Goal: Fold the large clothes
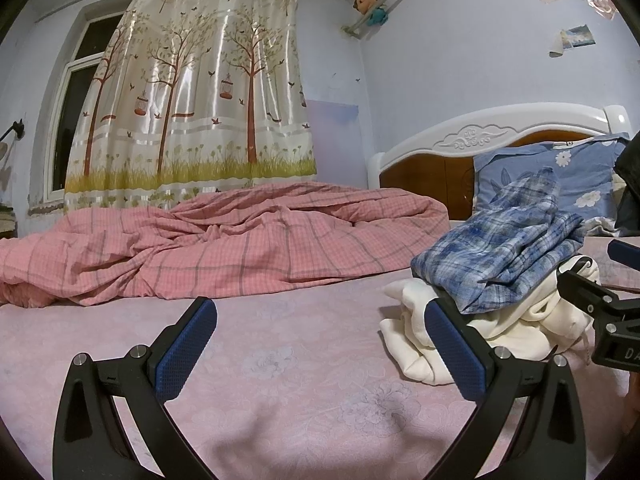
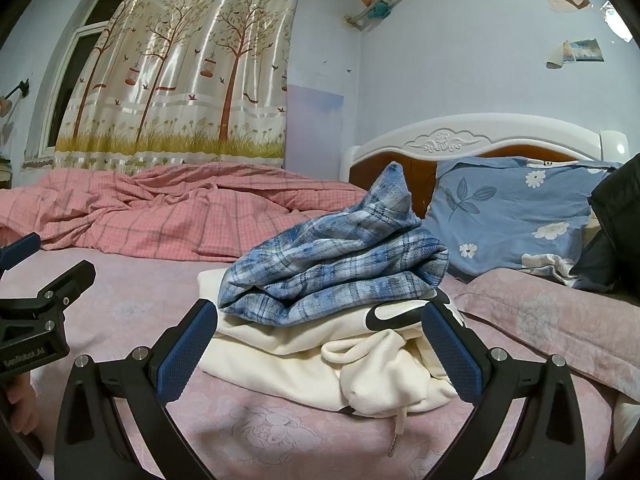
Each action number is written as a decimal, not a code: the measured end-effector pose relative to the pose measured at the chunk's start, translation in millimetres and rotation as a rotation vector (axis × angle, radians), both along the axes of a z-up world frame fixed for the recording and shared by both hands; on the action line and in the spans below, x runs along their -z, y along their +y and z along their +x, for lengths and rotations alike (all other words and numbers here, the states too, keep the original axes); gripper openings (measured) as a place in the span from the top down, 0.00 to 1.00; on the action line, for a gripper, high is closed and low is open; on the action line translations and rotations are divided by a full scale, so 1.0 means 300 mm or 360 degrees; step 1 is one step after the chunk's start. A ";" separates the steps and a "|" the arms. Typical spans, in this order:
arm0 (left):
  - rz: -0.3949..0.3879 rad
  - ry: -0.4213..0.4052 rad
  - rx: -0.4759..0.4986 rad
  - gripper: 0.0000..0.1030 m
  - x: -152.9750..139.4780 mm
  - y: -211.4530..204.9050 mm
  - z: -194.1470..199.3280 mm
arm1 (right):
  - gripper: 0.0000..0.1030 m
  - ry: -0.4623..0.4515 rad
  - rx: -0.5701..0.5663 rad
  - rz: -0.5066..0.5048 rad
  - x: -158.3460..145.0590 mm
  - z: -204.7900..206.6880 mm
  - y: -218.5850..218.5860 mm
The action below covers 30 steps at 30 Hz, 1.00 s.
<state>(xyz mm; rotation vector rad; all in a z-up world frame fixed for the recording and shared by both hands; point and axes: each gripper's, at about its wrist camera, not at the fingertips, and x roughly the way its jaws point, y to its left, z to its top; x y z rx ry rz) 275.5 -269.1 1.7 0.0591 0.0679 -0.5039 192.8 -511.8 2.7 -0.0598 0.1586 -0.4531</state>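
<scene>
While both my claws hang low over the pink flowered sheet [image 1: 304, 380], each one stands spread wide and grips nothing. My left claw [image 1: 320, 344] has only bare sheet between its blue pads; its right finger [image 1: 456, 352] overlaps the edge of the clothes pile in the picture, though I cannot tell if it touches. My right claw [image 2: 320, 346] frames the near side of that pile, and whether its tips rest on the cloth is hard to judge. Nearest in the pile lies a cream hoodie [image 2: 320, 368], folded roughly, a drawstring [image 2: 398, 428] trailing off toward me and a black mark half covered. On top of it sits a blue plaid shirt [image 2: 340, 272], bunched, one corner standing up. At the left edge of the right view I see part of my left claw's body and a bit of my hand [image 2: 24, 404], cut off. Beyond the pile a pink pillow [image 2: 552, 324] lies just right, then a blue flowered pillow [image 2: 516, 216] against the white headboard [image 2: 472, 136]. A dark thing [image 2: 620, 200] at the far right is cropped and unclear. A rumpled pink checked quilt [image 1: 224, 240] lies further back, then a tree-print curtain [image 1: 200, 92]
</scene>
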 end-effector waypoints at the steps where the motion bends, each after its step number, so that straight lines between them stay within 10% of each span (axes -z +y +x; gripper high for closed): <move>1: 0.0000 0.0001 0.0000 0.00 0.000 0.004 0.000 | 0.00 -0.0001 -0.0001 0.0000 -0.001 0.003 0.002; 30: 0.0028 0.0014 0.0004 0.00 0.001 0.013 0.012 | 0.00 0.0010 -0.0005 -0.0002 -0.001 0.005 -0.003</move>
